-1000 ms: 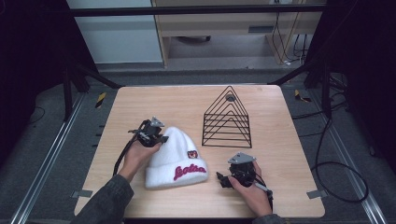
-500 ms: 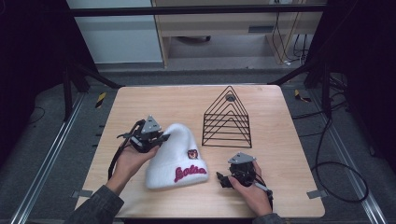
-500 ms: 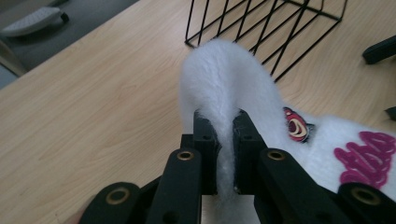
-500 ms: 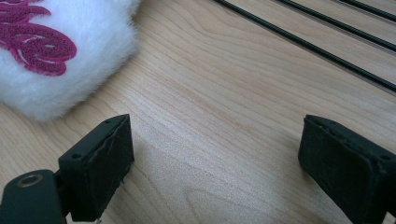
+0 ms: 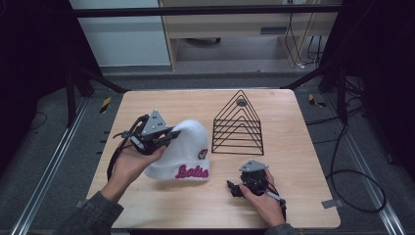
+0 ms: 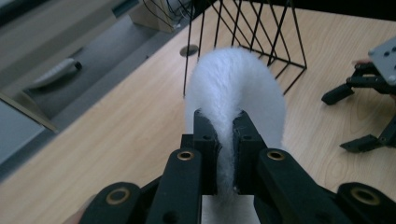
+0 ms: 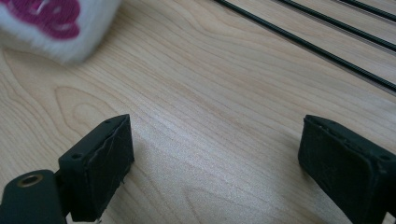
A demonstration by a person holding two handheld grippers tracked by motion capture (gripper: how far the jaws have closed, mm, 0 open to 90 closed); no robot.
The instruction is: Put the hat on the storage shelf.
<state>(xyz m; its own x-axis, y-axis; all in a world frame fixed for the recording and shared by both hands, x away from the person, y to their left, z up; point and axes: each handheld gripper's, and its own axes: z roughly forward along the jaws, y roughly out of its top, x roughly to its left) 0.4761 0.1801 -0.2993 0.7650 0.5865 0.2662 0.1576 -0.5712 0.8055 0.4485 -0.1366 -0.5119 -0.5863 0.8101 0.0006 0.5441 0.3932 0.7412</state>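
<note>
1. White beanie [image 5: 183,152], fuzzy knit with a magenta script logo on its cuff and a small dark patch beside it, lies on the wooden table [image 5: 303,196] left of centre, its cuff toward the person and its crown toward the far edge.

2. Left gripper [image 5: 164,137] is clenched on the beanie: in the left gripper view the two black jaws pinch a raised fold of the white fabric [image 6: 233,93] between them, and the fabric bulges up in a rounded hump just past the jaw tips.

3. From the high view, that grip sits at the upper left side of the hat, near the crown, and the person's left hand [image 5: 134,159] holds the tool just beside the hat's left edge.

4. Right gripper [image 7: 215,158] is released, its jaws standing wide apart with bare wood between them and nothing held.

5. It rests low on the table in the person's right hand [image 5: 262,198], to the right of the beanie's cuff and apart from it; the right gripper view catches a corner of the cuff with its magenta lettering at upper left.

6. Black wire rack [image 5: 238,125], triangular in outline, stands on the table just right of the beanie's crown and beyond the right gripper.
</note>
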